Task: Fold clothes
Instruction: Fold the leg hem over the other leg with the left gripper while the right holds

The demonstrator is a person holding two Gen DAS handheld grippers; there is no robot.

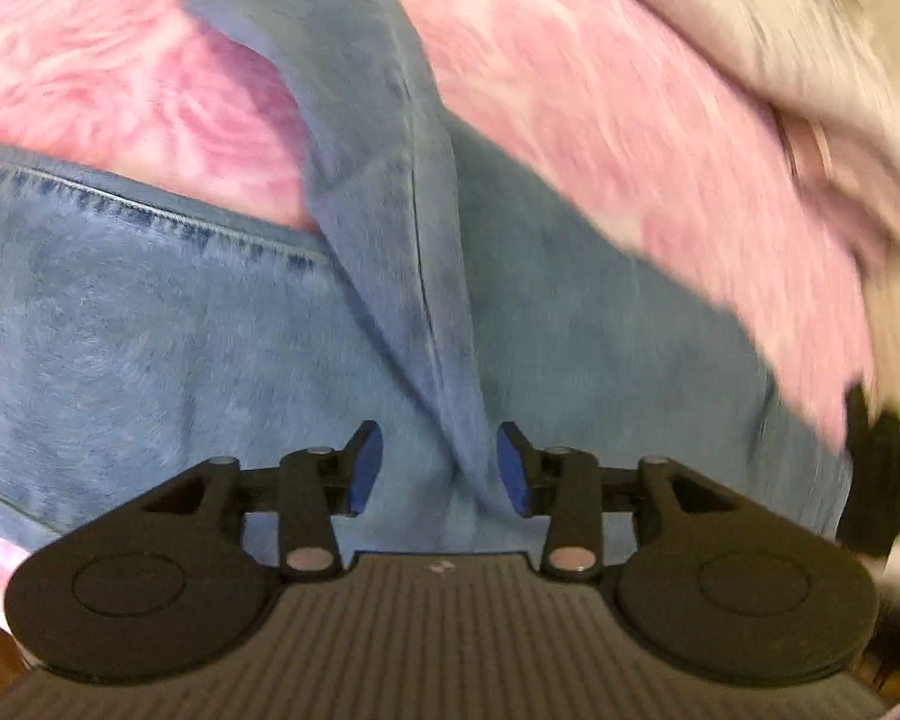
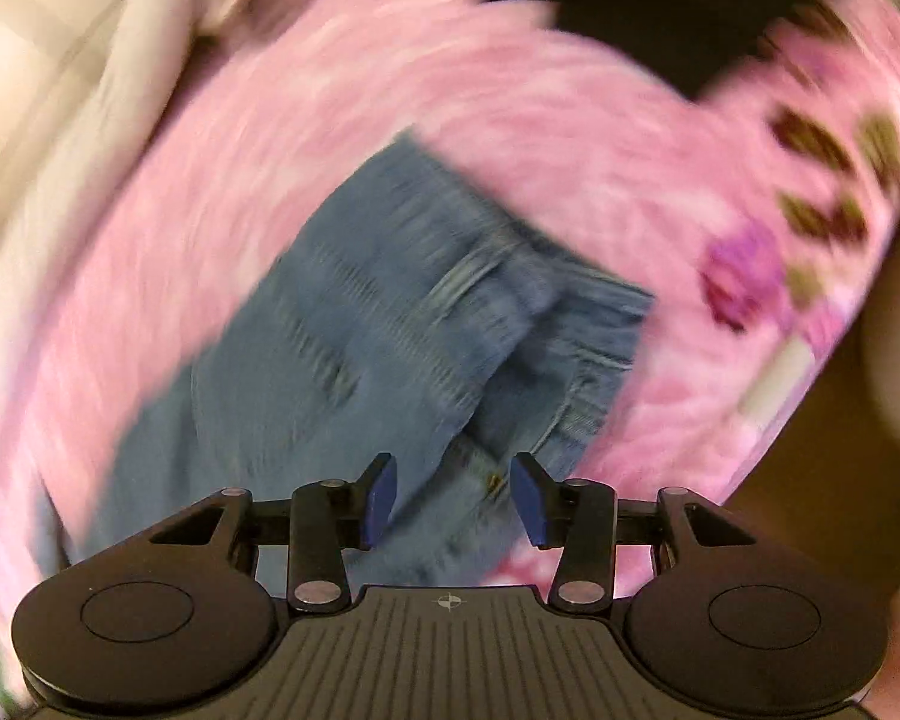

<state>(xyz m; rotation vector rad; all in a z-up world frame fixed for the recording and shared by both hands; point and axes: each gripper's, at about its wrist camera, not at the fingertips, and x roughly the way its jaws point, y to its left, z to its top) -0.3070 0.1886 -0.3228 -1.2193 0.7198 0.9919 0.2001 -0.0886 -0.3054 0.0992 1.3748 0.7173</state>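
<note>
Soft even indoor light; heavy motion blur, worst in right wrist view; fisheye bending, dark corners.

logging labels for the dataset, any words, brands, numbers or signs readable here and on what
No readable text in either view.
Left tongs: a small pale mark on the body behind them, too small to read.
Right tongs: a small crosshair sign on the body, no letters.
Jeans: no label visible.
Pink blanket: blurred flower print only, no words.

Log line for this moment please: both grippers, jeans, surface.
left gripper: open, astride raised fold | right gripper: open, above waistband | jeans: on pink blanket, unfolded | views: motion-blurred
</note>
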